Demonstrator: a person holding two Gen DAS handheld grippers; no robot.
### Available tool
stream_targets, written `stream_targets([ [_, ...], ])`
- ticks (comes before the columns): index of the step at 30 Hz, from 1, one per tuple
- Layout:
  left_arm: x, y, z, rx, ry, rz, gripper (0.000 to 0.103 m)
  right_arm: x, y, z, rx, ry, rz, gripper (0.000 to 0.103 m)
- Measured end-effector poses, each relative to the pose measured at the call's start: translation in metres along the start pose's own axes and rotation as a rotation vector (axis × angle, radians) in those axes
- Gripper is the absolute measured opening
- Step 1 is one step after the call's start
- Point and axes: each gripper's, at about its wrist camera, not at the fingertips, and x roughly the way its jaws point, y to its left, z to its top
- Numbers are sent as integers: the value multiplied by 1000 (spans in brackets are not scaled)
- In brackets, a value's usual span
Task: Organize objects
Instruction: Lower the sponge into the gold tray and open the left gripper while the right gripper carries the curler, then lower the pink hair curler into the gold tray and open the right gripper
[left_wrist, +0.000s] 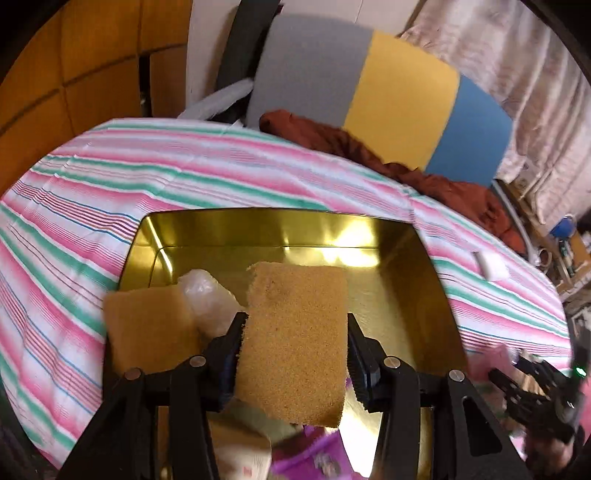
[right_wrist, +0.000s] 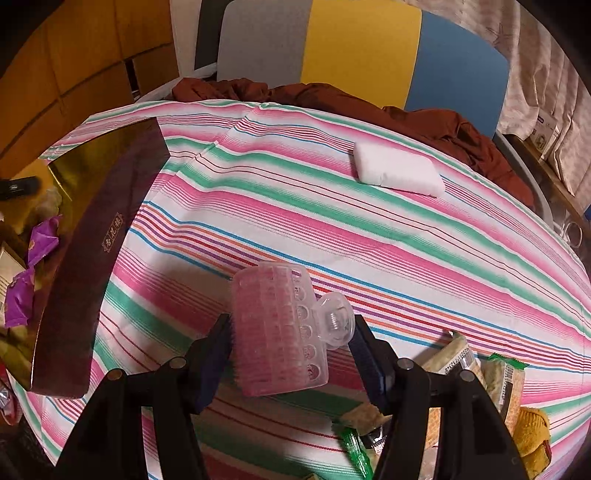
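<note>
**Sponge Over the Tin, Clip Held Up**

The left gripper (left_wrist: 295, 332) squeezed a tan sponge (left_wrist: 295, 343) above the gold tin (left_wrist: 424, 266); next it probably needed to lower and let go. The right gripper (right_wrist: 290, 332) pinched a pink hair clip (right_wrist: 284, 328) above the striped cloth (right_wrist: 406, 240), pointing forward.

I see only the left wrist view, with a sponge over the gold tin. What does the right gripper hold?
Observer: The right gripper has a pink hair clip between its fingers, above the striped cloth.
Operator: Is anything else left on the cloth?
Observer: Yes, a white block lies on the far side, and snack packets lie beside the right gripper.
Operator: What does the tin look like outside?
Observer: The tin has a dark maroon wall with a small gold label.
</note>
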Motion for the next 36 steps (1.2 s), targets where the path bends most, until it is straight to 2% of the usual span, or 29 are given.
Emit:
stream_targets([
  [3, 18, -1, 7, 5, 22, 28, 52, 2, -1, 1, 4, 2, 7, 63],
  [6, 34, -2, 11, 6, 61, 58, 61, 2, -1, 1, 4, 3, 7, 63],
  [8, 33, -1, 12, -1, 52, 55, 62, 3, -1, 1, 3, 4, 7, 63],
  [13, -3, 1, 7, 8, -43, 62, 67, 6, 0, 0, -2, 12, -7, 63],
  [17, -45, 0, -18, 64, -139, 112, 71, 7, 2, -1, -7, 17, -11, 62],
  [24, -91, 9, -53, 80, -222, 115, 75, 5, 6, -2, 9, 18, -25, 61],
  [29, -113, 12, -70, 89, -261, 108, 76, -5, 14, -3, 32, -3, -13, 61],
  [36, -124, 18, -87, 77, -271, 97, 78, -54, 42, 7, 40, -116, 46, 61],
])
